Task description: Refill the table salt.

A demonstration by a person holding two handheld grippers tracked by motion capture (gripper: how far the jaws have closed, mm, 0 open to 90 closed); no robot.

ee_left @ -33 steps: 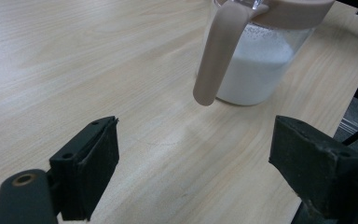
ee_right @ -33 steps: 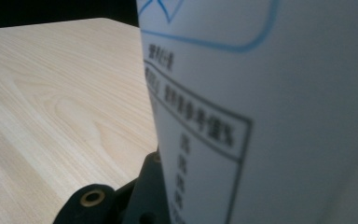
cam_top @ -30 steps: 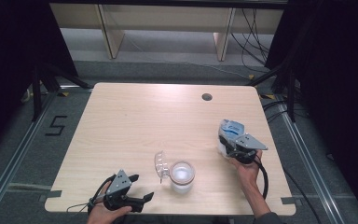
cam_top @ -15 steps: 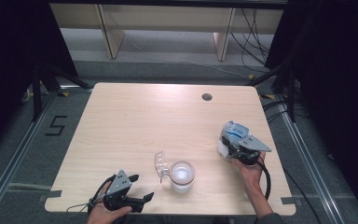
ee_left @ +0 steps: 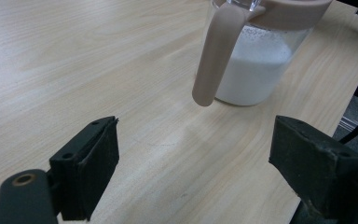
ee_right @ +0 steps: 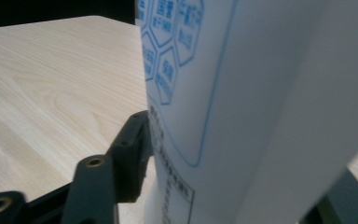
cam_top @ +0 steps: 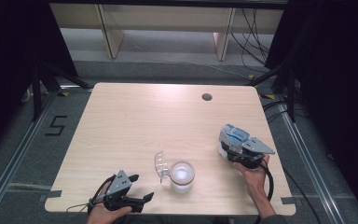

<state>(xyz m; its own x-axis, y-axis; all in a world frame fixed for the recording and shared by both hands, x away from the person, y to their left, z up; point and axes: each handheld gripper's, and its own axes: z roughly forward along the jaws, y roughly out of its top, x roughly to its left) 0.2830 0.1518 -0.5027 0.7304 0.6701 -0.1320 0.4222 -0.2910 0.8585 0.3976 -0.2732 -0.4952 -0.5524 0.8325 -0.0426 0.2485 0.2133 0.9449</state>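
Note:
A white pouch with blue print [cam_top: 233, 136] stands at the table's right side, next to the hand with my right gripper [cam_top: 228, 151]. In the right gripper view the pouch [ee_right: 242, 93] sits between the jaws of my right gripper [ee_right: 237, 186], which have just been opening; the left pad lies close beside it and I see no squeeze. A clear jug with a pink rim [cam_top: 182, 176] holds something white near the front edge, its clear lid flap [cam_top: 159, 164] raised. My left gripper [cam_top: 142, 186] rests open and empty at the front left, facing the jug [ee_left: 256, 60] and its pink handle [ee_left: 214, 51].
The wooden table [cam_top: 144, 121] has a round cable hole [cam_top: 207, 97] at its far right. Beyond it are shelf legs and cables on a grey floor. A dark stand [cam_top: 42, 79] is off the left side.
The right hand and the pouch have shifted slightly towards the front edge and lower. The left gripper and the jug have not moved.

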